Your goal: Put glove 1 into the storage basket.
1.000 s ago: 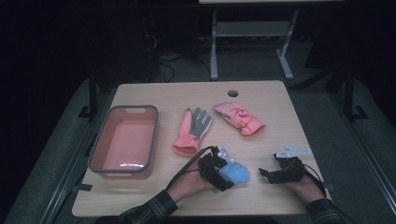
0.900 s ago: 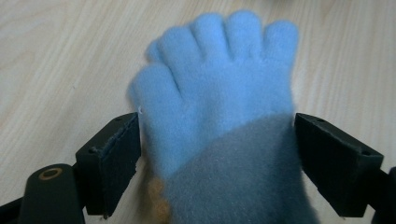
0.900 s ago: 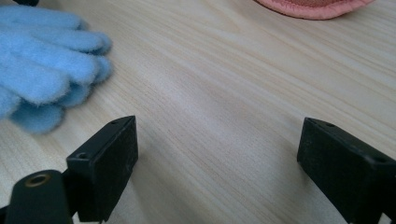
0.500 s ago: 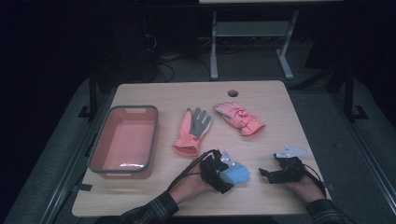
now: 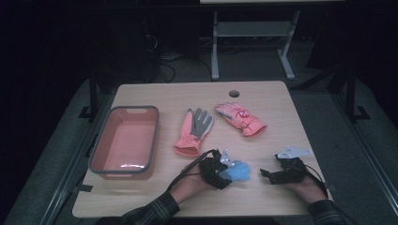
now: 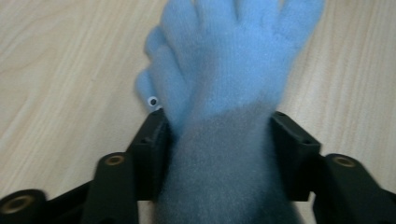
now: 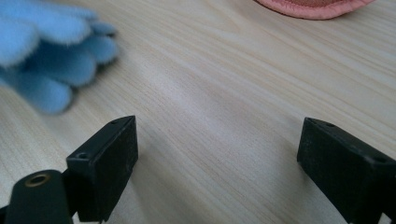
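Observation:
A fluffy light-blue glove (image 5: 238, 171) (image 6: 224, 93) lies on the wooden table near its front edge. My left gripper (image 5: 221, 174) (image 6: 219, 135) is shut on the glove's cuff, with the glove's fingers pointing away from the jaws. A second blue fluffy piece with a small googly eye (image 6: 152, 101) peeks out under it. My right gripper (image 5: 268, 176) (image 7: 217, 154) rests open on the table to the right, nothing between its jaws. The blue glove's fingertips (image 7: 51, 51) lie ahead and to its left.
A salmon-pink bin (image 5: 109, 159) with a grey rim stands at the left. A pink and grey work glove (image 5: 193, 130) lies mid-table. A pink padded mitten (image 5: 240, 119) (image 7: 313, 7) lies right of it. A round cable hole (image 5: 233, 93) sits near the far edge.
The left gripper has shifted slightly with the blue glove held in it. The right gripper has stayed where it was.

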Demonstrator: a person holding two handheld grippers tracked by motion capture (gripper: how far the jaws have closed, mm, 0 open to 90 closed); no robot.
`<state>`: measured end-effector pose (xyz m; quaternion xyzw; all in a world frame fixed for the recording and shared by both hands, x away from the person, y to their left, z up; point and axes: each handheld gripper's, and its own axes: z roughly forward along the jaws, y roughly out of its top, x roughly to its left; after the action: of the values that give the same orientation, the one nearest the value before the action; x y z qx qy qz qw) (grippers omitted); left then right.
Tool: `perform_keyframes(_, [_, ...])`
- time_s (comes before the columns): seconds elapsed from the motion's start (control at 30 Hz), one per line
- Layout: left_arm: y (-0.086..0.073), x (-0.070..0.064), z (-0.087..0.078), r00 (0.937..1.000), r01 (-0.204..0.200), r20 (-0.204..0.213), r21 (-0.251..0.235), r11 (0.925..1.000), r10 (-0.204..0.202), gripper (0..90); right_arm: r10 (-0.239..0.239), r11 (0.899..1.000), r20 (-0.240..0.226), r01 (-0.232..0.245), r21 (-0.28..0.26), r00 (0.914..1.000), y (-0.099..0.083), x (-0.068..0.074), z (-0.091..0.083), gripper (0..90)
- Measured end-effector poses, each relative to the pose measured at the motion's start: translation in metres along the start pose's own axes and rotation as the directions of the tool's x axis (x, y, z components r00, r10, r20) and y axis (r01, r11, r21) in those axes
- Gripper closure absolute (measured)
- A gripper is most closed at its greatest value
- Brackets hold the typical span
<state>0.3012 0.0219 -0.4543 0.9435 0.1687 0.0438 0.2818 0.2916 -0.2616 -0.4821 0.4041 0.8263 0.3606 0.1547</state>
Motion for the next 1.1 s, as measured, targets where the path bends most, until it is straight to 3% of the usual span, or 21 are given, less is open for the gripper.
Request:
perform_keyframes(0.17, [0.0,0.005,-0.002,0.9997,0.01,0.022,0.002,0.9999,-0.01,62.0,0.0,1.0,0.0,0.0,0.0,1.0,0.0,0.0,0.0,11.7])
perform_keyframes(0.27, [0.0,0.012,-0.003,0.9975,0.02,0.068,0.001,0.9998,-0.02,70.2,0.0,1.0,0.0,0.0,0.0,1.0,0.0,0.0,0.0,11.7])
perform_keyframes(0.37, [-0.001,0.013,-0.002,0.9954,0.039,0.088,-0.02,0.999,-0.037,74.2,0.0,1.0,0.0,0.0,0.0,1.0,0.0,0.0,0.0,11.7])
perform_keyframes(0.7, [-0.002,0.021,-0.005,0.9898,0.078,0.122,-0.039,0.9962,-0.073,76.6,0.0,1.0,0.0,0.0,0.0,1.0,0.0,0.0,0.0,11.7])
perform_keyframes(0.97, [0.001,0.031,-0.029,0.9837,0.106,0.153,-0.071,0.9918,-0.094,76.4,0.0,1.0,0.0,0.0,0.0,1.0,0.0,0.0,0.0,11.7])
perform_keyframes(1.1, [0.002,0.036,-0.042,0.9838,0.107,0.153,-0.081,0.991,-0.094,76.5,0.001,1.0,0.0,-0.001,0.0,1.0,0.0,0.0,0.0,11.7])
